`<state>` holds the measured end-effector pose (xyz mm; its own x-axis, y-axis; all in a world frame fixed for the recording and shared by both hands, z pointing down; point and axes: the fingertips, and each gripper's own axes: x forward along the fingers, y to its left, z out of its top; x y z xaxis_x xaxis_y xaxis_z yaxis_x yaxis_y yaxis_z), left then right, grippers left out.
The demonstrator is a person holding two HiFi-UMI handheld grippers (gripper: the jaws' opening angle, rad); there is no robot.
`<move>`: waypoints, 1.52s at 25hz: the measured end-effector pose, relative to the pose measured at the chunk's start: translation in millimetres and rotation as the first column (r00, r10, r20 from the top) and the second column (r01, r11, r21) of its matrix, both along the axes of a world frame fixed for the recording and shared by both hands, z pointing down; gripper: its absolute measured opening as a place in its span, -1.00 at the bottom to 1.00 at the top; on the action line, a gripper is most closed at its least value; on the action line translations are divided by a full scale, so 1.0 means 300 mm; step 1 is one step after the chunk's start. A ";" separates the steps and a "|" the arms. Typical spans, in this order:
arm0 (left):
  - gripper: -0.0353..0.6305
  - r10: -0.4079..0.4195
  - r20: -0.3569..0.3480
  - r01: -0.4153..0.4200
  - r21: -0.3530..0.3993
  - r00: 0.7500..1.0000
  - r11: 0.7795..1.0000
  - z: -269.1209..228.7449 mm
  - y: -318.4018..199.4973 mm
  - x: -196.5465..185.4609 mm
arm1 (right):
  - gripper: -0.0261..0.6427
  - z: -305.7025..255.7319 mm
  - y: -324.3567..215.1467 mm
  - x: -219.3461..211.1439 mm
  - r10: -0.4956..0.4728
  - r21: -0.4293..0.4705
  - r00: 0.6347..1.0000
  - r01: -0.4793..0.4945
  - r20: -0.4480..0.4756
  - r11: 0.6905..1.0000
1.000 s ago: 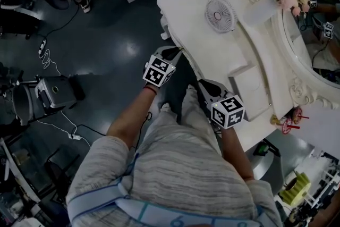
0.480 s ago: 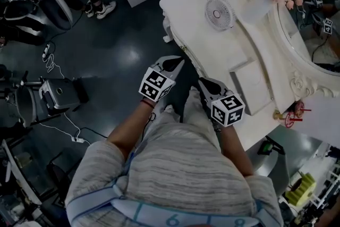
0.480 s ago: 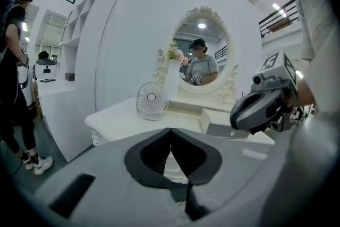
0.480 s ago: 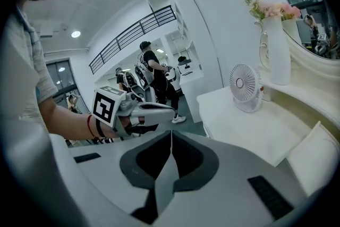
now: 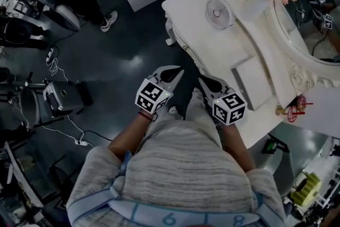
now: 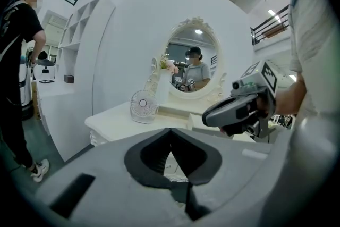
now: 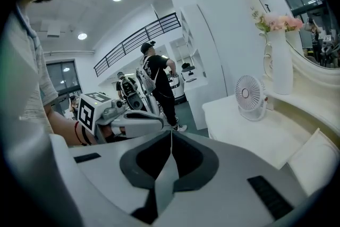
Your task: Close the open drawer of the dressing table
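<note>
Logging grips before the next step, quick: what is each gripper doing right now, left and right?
Left gripper: closed, jaws together, nothing between them.
Right gripper: closed, jaws together, holding nothing.

The white, ornately carved dressing table stands upright with its oval mirror at the back. Its front edge looks flush; the drawer itself is hard to make out from above.

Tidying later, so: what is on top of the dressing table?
A small white fan and a vase of pink flowers by the mirror. The right hand-held gripper covers part of the dressing table edge.
</note>
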<state>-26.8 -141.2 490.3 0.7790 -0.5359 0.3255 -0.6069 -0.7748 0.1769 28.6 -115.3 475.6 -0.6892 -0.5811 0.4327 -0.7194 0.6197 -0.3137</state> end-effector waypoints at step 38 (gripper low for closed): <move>-0.85 0.059 -0.081 -0.051 0.090 0.995 0.995 -0.197 0.227 -0.117 | -0.89 -0.180 0.141 -0.182 -0.141 0.109 0.988 0.148 -0.066 0.983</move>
